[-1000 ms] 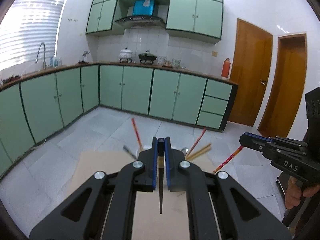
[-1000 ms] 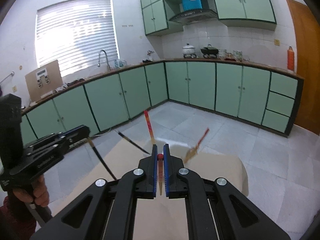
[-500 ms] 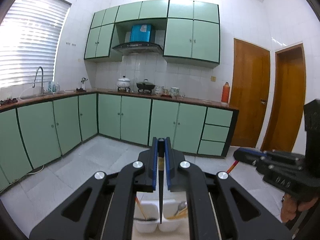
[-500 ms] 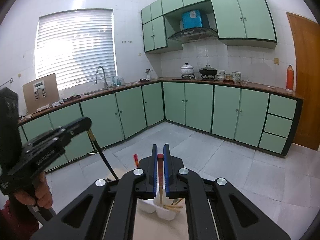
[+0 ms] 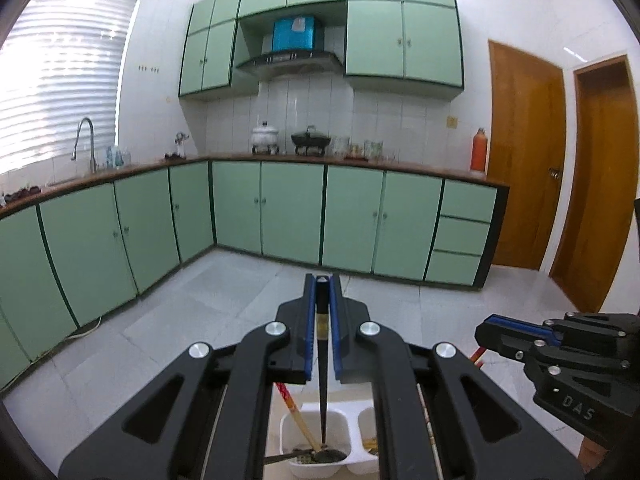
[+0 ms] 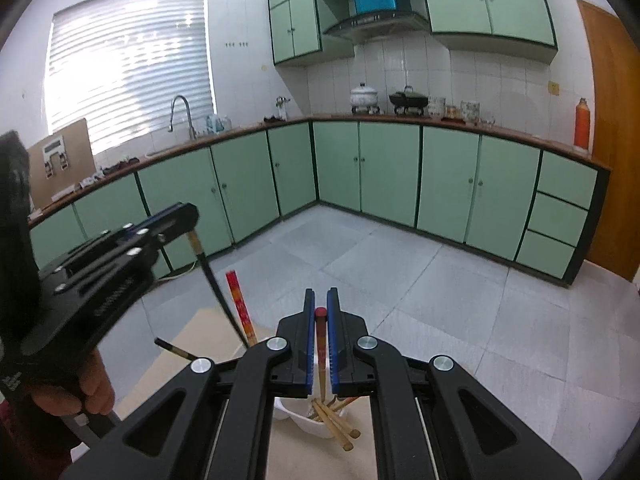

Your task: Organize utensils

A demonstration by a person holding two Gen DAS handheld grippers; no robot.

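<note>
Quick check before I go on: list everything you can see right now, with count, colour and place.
holder: one, white, two compartments, on the table below both grippers
black chopstick: one, gripped, tip in the near compartment
red-tipped chopstick: one, gripped above the other compartment
bamboo chopsticks: several, tan, leaning out of that compartment
red patterned chopstick: one, standing in the holder
table: one, beige
left gripper: black, blue pads, shut on the black chopstick
right gripper: same, shut on the red-tipped chopstick
</note>
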